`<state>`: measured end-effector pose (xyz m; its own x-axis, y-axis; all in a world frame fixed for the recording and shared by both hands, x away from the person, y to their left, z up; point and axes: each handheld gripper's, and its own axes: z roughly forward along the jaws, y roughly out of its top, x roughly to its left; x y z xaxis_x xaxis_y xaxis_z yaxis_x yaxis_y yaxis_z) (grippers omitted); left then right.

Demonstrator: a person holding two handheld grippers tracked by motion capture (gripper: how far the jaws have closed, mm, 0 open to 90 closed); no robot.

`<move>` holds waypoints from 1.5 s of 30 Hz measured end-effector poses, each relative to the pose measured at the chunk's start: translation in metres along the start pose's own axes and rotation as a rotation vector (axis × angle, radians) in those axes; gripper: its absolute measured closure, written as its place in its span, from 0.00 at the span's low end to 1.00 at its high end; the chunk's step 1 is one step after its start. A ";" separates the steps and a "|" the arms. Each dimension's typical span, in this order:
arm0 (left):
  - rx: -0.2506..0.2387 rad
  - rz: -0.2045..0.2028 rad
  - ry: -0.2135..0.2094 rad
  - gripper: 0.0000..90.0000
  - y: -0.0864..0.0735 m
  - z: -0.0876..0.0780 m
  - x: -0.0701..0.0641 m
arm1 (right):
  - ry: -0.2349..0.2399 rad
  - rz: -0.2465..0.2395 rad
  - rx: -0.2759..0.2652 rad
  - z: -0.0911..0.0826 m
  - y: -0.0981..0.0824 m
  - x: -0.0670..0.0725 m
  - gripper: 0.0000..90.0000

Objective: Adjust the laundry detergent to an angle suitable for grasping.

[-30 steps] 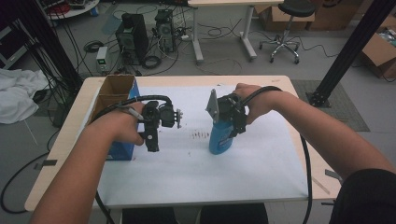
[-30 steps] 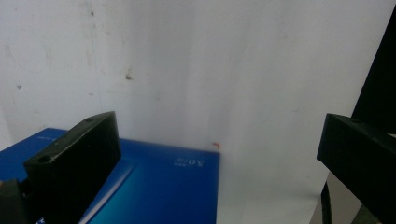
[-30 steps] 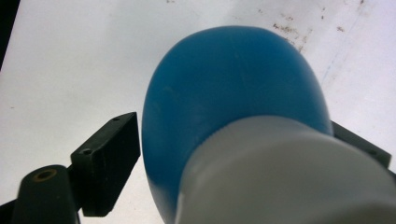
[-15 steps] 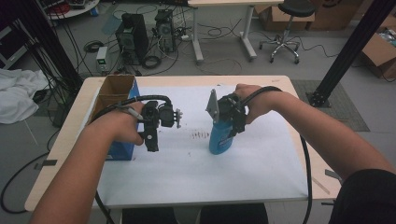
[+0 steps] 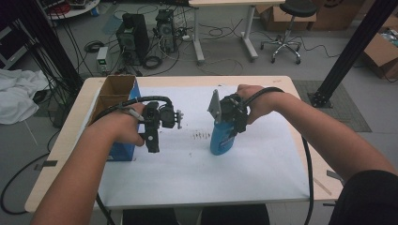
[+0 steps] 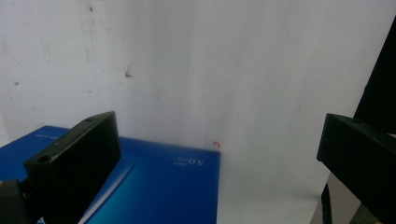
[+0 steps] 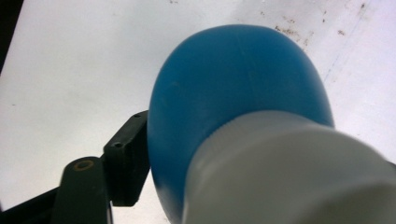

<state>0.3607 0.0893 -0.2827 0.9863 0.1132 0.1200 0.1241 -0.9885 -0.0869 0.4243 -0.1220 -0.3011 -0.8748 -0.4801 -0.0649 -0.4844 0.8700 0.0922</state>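
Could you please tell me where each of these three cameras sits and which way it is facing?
High view: above the person's side, looking forward and down on the table; both forearms, left gripper, right gripper.
Left gripper view: faces the white sheet and blue box between open jaws.
Right gripper view: faces down on the blue bottle, a jaw against it.
Shared: bottle, box.

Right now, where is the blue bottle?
In the high view the blue bottle stands upright on the white sheet, right of centre, between the right gripper's jaws.

A grey floor (image 5: 356, 56) holds computer towers (image 5: 133, 35), tangled cables, a rolling stool (image 5: 286, 28) and cardboard boxes (image 5: 382, 51) (far right), behind the white-covered tabletop (image 5: 187, 187).
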 end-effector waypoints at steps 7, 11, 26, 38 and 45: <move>0.007 -0.006 -0.008 0.00 -0.002 0.001 0.000 | -0.003 -0.004 0.000 -0.001 0.000 0.000 0.35; 0.007 -0.002 -0.004 0.00 -0.002 0.002 0.000 | -0.007 0.000 0.000 0.000 0.000 0.000 0.37; 0.002 -0.005 0.002 0.00 -0.003 0.001 -0.001 | -0.001 -0.001 -0.010 -0.001 0.000 -0.001 0.43; -0.002 -0.004 0.013 0.00 -0.004 -0.004 -0.003 | -0.027 0.001 -0.005 -0.012 0.003 0.005 0.44; -0.014 0.000 0.026 0.00 -0.003 -0.009 -0.005 | -0.052 0.076 -0.001 -0.031 0.001 0.010 0.44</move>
<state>0.3545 0.0909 -0.2744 0.9832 0.1104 0.1456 0.1220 -0.9898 -0.0736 0.4145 -0.1293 -0.2711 -0.9071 -0.4064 -0.1094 -0.4168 0.9035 0.1000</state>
